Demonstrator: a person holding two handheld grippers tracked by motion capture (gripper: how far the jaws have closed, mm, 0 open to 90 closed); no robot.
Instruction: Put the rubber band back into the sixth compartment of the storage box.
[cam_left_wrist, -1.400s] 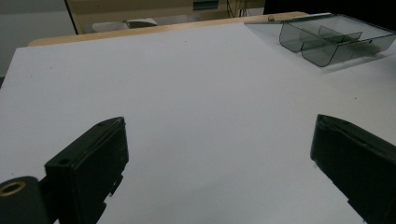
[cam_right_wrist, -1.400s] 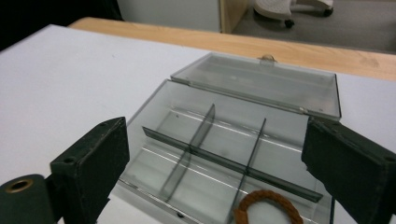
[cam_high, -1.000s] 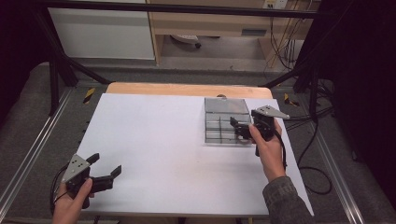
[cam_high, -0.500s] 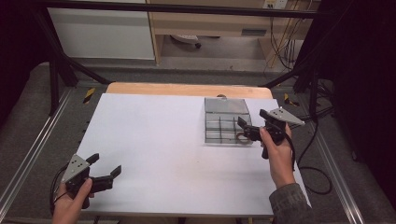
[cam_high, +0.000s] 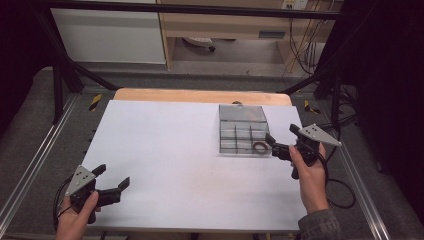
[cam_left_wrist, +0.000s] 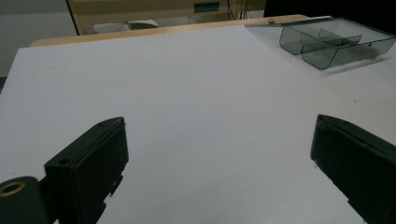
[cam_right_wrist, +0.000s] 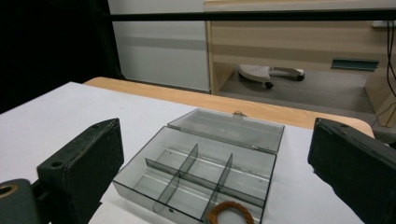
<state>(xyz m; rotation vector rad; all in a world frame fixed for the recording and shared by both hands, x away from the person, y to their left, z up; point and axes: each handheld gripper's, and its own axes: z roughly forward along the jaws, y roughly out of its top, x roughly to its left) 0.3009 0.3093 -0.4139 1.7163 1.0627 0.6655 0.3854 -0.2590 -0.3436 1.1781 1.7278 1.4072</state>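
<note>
A clear grey compartment box (cam_high: 240, 135) lies on the right of the white table top, its lid (cam_high: 241, 113) folded flat behind it. A brown ring (cam_high: 259, 147) rests in its front right compartment. My right gripper (cam_high: 282, 136) is open, just right of the box's front corner, with nothing between the jaws. From the right gripper view, the box (cam_right_wrist: 187, 179), lid (cam_right_wrist: 229, 128) and ring (cam_right_wrist: 231, 213) lie ahead of the open right gripper (cam_right_wrist: 217, 140). My left gripper (cam_high: 112, 176) is open and empty near the front left corner. In its own view, the left gripper (cam_left_wrist: 219, 154) faces bare table, the box (cam_left_wrist: 334, 42) far off.
The white sheet (cam_high: 165, 150) covers a wooden table whose edge (cam_high: 200, 95) shows at the back. Black frame posts (cam_high: 57, 85) stand at both sides. A cable (cam_high: 340, 192) trails from the right gripper off the table's right edge.
My right gripper has drawn back to the right, from over the box's front right corner to just beside it. The left gripper has stayed put.
</note>
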